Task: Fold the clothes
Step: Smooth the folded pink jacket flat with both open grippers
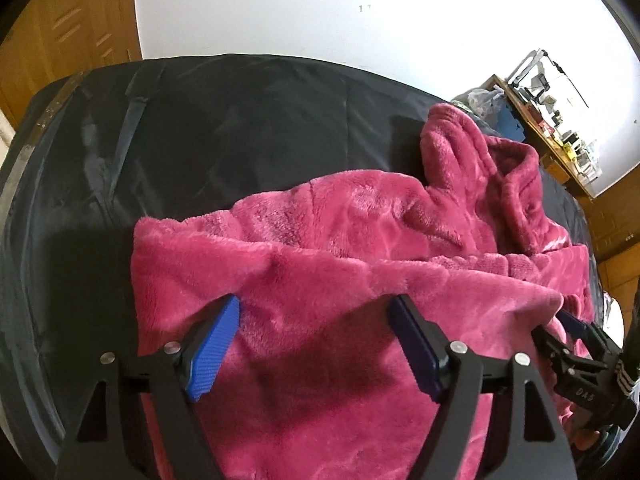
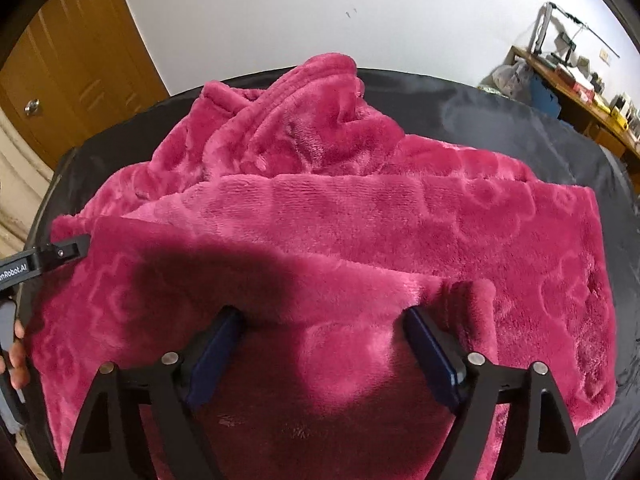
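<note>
Your pink fluffy robe lies on the black bed, and it covers most of the side near you. Its collar bunches up toward the far edge of the bed. One flap already lies folded across the middle.

Your left claw is spread wide, with robe cloth between its blue fingers. Your right claw is spread wide too, with the robe's near part between its fingers. I cannot tell if either claw is taking hold or letting go.

If you are making a fold, grab the edge with both claws side by side. Lift them together, so the thick cloth does not sag. Lay it flat and line up the edges.

The near edge of the robe is cut off under the claws. The sleeves are hard to find in the heap. The dark shadow hides part of the cloth
</note>
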Demonstrator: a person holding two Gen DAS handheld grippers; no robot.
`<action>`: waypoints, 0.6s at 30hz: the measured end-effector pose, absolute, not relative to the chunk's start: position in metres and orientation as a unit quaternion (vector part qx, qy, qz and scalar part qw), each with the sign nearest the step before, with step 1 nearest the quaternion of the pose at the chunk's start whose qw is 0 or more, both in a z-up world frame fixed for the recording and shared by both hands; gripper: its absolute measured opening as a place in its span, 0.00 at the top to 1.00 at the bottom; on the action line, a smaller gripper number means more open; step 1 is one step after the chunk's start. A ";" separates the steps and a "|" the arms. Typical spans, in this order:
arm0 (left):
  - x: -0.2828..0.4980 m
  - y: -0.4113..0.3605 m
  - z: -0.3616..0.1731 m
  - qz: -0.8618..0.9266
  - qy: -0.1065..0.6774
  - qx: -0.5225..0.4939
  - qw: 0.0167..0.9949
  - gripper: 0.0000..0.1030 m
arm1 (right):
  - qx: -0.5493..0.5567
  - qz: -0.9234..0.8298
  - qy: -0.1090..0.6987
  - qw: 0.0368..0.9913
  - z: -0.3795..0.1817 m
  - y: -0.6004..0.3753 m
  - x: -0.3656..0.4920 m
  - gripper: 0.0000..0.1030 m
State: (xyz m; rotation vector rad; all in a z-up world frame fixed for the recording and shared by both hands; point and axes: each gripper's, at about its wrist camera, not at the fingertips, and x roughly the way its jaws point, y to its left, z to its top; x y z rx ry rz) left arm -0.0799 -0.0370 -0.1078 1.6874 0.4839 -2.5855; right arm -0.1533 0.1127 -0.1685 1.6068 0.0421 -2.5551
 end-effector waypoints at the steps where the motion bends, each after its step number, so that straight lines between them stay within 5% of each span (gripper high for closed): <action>1: -0.079 -0.038 -0.107 -0.827 0.156 0.541 0.006 0.21 | 0.532 -0.845 0.018 0.061 -0.170 0.111 -0.154 0.13; 12: -0.042 -0.061 -0.058 -0.841 0.181 0.509 -0.009 0.21 | 0.510 -0.858 -0.025 0.057 -0.130 0.117 -0.117 0.12; 18: -0.005 -0.042 -0.073 -0.831 0.166 0.530 -0.034 0.21 | 0.525 -0.849 0.003 0.057 -0.137 0.109 -0.081 0.12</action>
